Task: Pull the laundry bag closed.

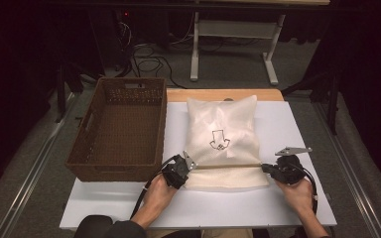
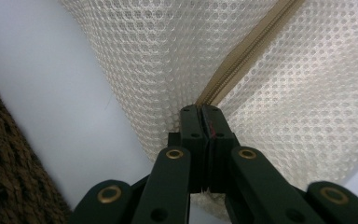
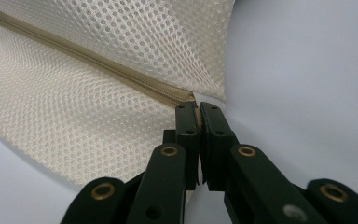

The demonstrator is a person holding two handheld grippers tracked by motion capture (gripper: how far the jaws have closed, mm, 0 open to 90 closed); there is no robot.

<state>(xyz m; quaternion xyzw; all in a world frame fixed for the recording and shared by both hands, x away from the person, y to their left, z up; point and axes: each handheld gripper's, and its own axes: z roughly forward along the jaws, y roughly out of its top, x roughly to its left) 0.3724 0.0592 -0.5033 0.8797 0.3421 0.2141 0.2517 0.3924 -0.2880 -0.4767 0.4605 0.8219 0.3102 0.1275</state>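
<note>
A cream mesh bag (image 1: 222,134) with a small black drawing lies on the white table top (image 1: 287,124), stuffed and puffy. A tan zipper (image 1: 228,166) runs across its near part. My left gripper (image 1: 193,166) is shut on the bag's left end where the zipper ends; the left gripper view has the mesh bag (image 2: 168,60) and zipper (image 2: 242,60) pinched between the closed jaws of the left gripper (image 2: 204,112). My right gripper (image 1: 265,167) is shut on the zipper's right end; in the right gripper view the zipper (image 3: 98,60) runs into the closed jaws of the right gripper (image 3: 197,108).
A brown wicker basket (image 1: 92,148) stands empty at the table's left, close beside the left gripper. A wooden board edge (image 1: 178,94) lies behind the bag. Bare white table stretches to the right of the bag and along the near edge. Beyond are a table frame and cables on the floor.
</note>
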